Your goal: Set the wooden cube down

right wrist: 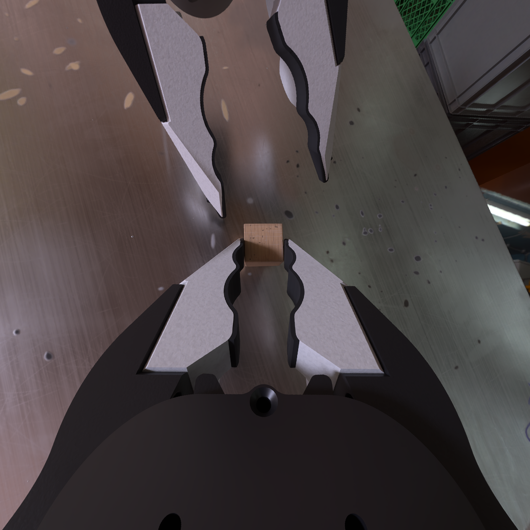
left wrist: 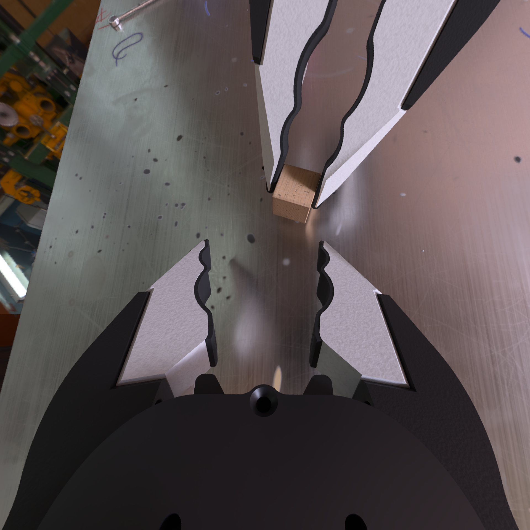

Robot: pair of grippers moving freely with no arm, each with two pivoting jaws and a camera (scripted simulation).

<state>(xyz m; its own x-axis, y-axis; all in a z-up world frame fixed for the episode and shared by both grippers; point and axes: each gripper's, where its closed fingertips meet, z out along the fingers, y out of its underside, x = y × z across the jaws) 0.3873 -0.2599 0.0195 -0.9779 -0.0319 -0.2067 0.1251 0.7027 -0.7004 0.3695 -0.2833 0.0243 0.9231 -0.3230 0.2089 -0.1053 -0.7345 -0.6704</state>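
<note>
A small wooden cube (right wrist: 262, 245) sits between the tips of my right gripper (right wrist: 263, 243), which is shut on it just over the scratched metal table (right wrist: 86, 229). In the left wrist view the same cube (left wrist: 294, 198) shows ahead, clamped between the right gripper's fingers (left wrist: 294, 189) coming in from the top. Whether the cube touches the table I cannot tell. My left gripper (left wrist: 263, 243) is open and empty, its tips a short way in front of the cube. In the right wrist view it hangs opposite, open (right wrist: 274, 198).
A metal socket wrench (left wrist: 126, 14) lies at the table's far left corner, near blue pen scribbles (left wrist: 126, 47). The table edge runs down the left of the left wrist view, with yellow machinery (left wrist: 31, 109) beyond. Grey crates (right wrist: 481, 57) and a green crate (right wrist: 415, 17) stand beyond the table's right edge.
</note>
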